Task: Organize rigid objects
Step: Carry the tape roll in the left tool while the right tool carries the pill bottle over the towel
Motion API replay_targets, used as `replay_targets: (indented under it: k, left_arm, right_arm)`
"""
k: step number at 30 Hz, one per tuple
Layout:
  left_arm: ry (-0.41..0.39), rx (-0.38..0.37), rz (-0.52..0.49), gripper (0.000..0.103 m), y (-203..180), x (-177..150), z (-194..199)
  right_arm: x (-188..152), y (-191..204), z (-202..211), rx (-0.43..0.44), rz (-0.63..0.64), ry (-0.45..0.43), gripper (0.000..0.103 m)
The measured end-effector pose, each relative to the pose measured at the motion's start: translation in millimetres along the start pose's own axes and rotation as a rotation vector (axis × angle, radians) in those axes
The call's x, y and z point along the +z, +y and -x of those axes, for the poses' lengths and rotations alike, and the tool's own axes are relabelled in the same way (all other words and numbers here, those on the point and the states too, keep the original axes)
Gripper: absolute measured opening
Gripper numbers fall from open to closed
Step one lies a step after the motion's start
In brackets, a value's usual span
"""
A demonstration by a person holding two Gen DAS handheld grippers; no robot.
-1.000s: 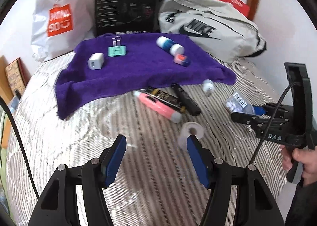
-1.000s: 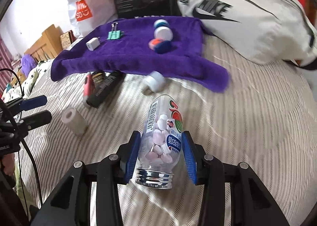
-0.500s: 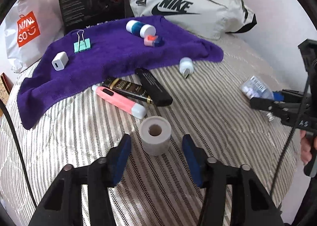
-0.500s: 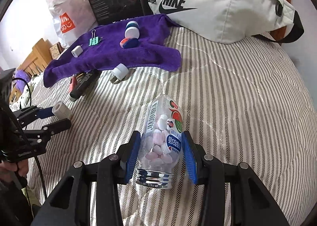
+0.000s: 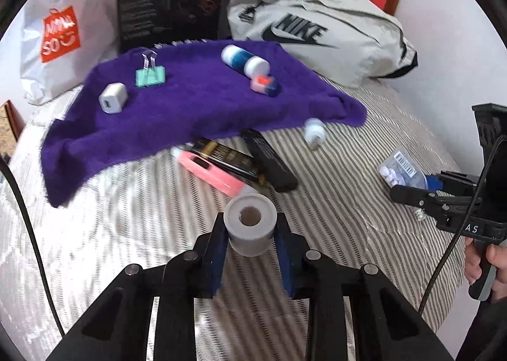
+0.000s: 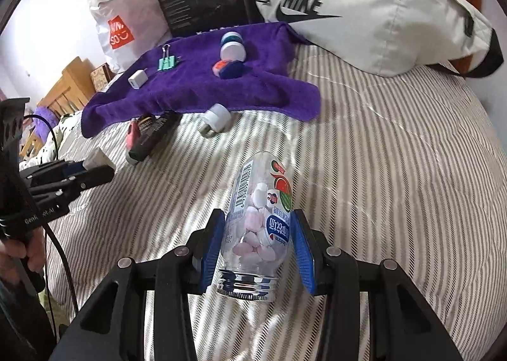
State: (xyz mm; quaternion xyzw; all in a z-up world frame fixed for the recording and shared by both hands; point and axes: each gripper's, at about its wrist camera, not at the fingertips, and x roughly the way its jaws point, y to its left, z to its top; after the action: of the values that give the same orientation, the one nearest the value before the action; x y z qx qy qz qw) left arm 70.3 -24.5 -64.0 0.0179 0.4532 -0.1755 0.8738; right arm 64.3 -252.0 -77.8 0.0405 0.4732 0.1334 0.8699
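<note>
The left gripper [image 5: 250,253] is squeezing the light, stiff gray roll [image 5: 250,224] (middle frame); the right gripper [image 6: 258,253] is pinching the slippery candy bottle [image 6: 258,228].

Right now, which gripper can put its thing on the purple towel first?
Probably the left gripper: its grey roll sits nearer the purple towel than the right gripper with its candy bottle.

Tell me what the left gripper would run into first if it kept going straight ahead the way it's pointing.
Probably the pink tube and the black items beside it, just beyond the grey roll clamped in the left gripper; the purple towel lies further on. Depth is uncertain.
</note>
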Motion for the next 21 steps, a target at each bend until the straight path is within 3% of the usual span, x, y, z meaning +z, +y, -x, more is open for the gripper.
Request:
replay_targets:
  k: [7,21]
  left_arm:
    - [-0.017,0.039,0.006,0.028,19.0,9.8,14.7]
    - [-0.042,0.058,0.041,0.028,54.0,26.7,20.1]
  right_arm:
    - [16.1,20.8,-0.8,0.062,0.036,-0.016,0.043]
    - [46.4,45.0,-10.5,0.091,0.094,-0.019,0.043]
